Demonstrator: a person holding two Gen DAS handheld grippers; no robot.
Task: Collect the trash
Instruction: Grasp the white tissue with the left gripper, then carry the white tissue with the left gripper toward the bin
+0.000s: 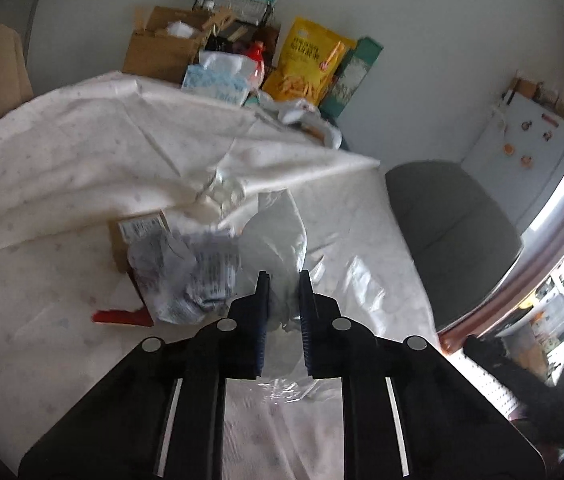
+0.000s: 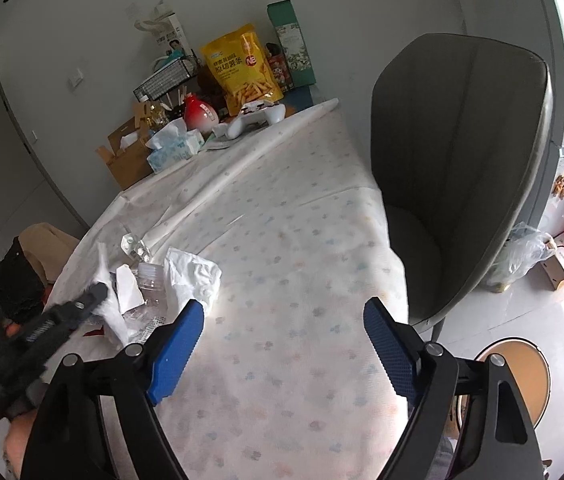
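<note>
Left claw [image 1: 283, 292] at lower centre of the left wrist view: jaws nearly together, pinched on a crumpled clear plastic wrapper [image 1: 278, 240], which runs up from between the pads and also spills out below them. Jaws have just been closing.

Just left of it, centre-left of frame: crumpled printed wrapper [image 1: 186, 272], lying over a brown carton [image 1: 138, 232] with a label; red scrap [image 1: 122, 317] at its lower edge. All on the counter [image 1: 42, 320], covered by a pale dotted cloth.

Right claw [image 2: 283, 332] at lower centre of the right wrist view: jaws spread wide, nothing between them, over bare cloth. Trash pile sits left of it, lower left of frame: white tissue [image 2: 192, 280], clear plastic bottle [image 2: 150, 280], blister pack [image 2: 136, 246]. Left gripper body cuts in at the far lower left, blurred, so contact there is hard to read.

Right half of frame: grey chair [image 2: 461, 160] beside the counter.

Far end, top centre: tissue box [image 2: 170, 152], yellow snack bag [image 2: 242, 68], green box [image 2: 291, 44], cardboard box [image 2: 126, 160], white game controller [image 2: 258, 118].
</note>
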